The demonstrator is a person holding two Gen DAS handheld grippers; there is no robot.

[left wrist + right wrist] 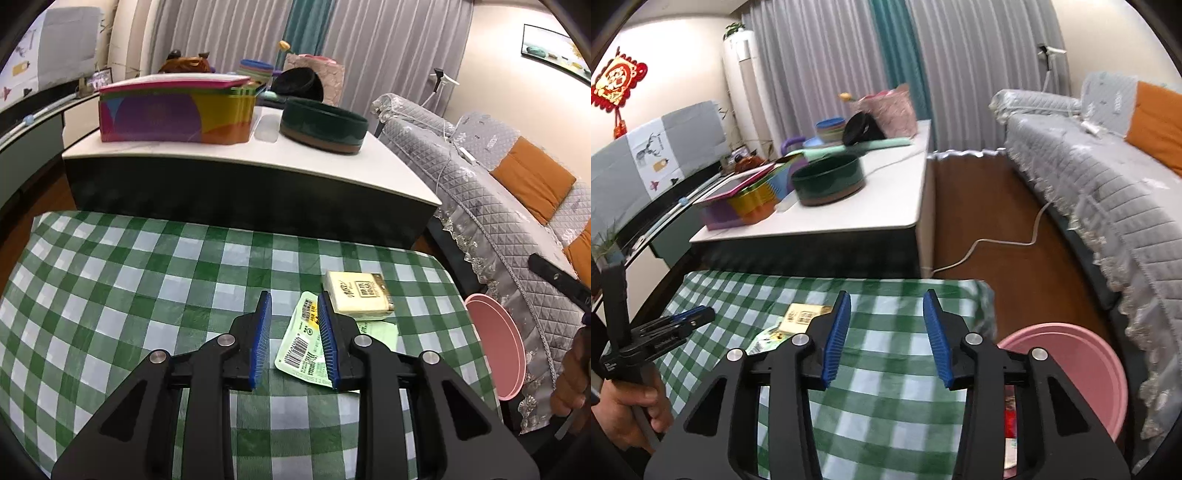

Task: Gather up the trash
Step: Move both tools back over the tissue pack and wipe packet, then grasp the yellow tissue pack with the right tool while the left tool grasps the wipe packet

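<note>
Desk [110, 266] w/ check cloth is carrying the trash. Pink bin [1082, 369] is sitting just right of the right gripper [886, 332], jaws part-open, empty. Left gripper [293, 332] jaws narrow, holding nothing; green wrapper [299, 347] lying between/under them, yellow packet [356, 295] just beyond. Risk: flat wrapper slipping out, or cloth getting pinched instead.

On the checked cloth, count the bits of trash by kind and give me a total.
Cream and gold packet: 1
Pale green wrapper with barcode: 1
Pale green flat piece under the packet's near edge: 1
Total: 3
</note>
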